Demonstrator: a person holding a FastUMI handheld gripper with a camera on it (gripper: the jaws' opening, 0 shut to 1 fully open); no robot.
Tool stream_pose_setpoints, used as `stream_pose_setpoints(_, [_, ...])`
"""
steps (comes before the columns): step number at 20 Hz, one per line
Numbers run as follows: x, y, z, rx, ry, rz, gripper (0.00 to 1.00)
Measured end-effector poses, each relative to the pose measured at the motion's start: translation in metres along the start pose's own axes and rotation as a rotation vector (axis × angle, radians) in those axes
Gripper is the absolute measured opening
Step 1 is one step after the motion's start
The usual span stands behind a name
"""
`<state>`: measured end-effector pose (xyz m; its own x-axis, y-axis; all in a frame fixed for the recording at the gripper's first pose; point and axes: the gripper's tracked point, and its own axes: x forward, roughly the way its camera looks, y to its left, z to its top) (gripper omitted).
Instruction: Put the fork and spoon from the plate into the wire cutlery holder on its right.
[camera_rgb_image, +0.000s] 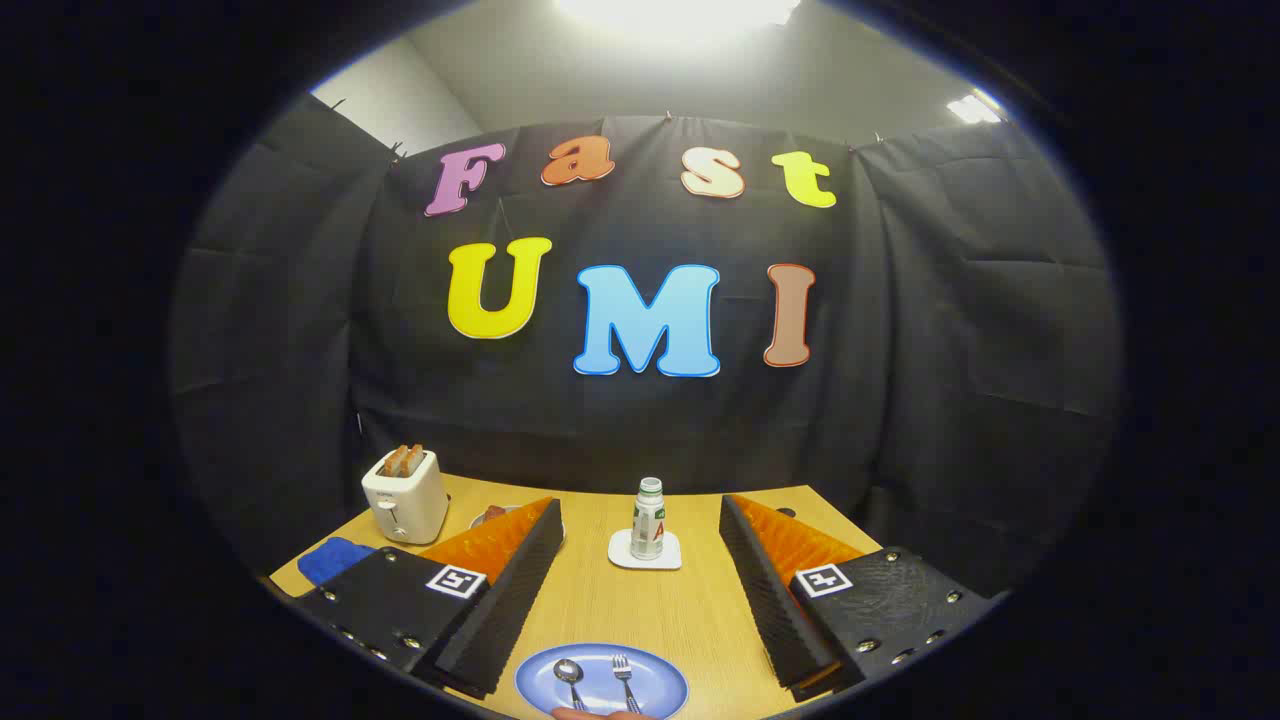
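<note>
While claw (640, 590) gapes, plate (655, 668) cropped.

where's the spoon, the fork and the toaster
spoon (568, 672): gripper view, on its bowl, between the open fingers of the hand-held gripper (640, 600)
fork (622, 667): gripper view, on its tines
toaster (405, 496): gripper view, on its front wall

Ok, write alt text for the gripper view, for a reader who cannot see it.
The open gripper hangs above a wooden table, and between its fingers lies a blue plate with a spoon and fork. Beyond stand a bottle on a white coaster and a white toaster holding toast.
</note>
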<state>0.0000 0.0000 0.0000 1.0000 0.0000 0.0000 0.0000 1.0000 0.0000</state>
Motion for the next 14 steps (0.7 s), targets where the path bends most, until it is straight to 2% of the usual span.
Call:
stream_pose_setpoints(2, [0.003, -0.002, -0.013, 0.01, 0.021, 0.003, 0.97])
stream_pose_setpoints(6, [0.006, -0.007, -0.012, -0.031, 0.009, 0.008, 0.97])
stream_pose_setpoints(14, [0.022, -0.012, -0.016, -0.025, 0.017, 0.028, 0.97])
